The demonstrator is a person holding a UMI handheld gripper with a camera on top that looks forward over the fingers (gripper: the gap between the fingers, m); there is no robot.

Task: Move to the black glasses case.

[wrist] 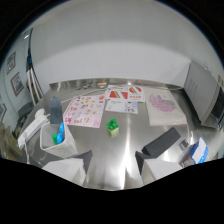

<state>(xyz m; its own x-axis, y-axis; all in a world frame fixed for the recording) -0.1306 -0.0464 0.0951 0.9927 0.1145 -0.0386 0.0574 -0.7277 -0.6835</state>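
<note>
— What lies just ahead of the fingers?
— A small green block toy (113, 127) on the shiny metal table (127, 145), with flat printed picture sheets (85, 111) behind it.
— And the sides?
— Left, a white open-topped bin (56, 141); right, the black oblong glasses case (161, 142).

The printed sheets (85, 111) are too blurred to be read; the gripper (114, 167) fingers are cut off below.

cam: my gripper-mounted view | looks forward-down over fingers (80, 167) | table (125, 145) ahead, wall beyond, high up
</note>
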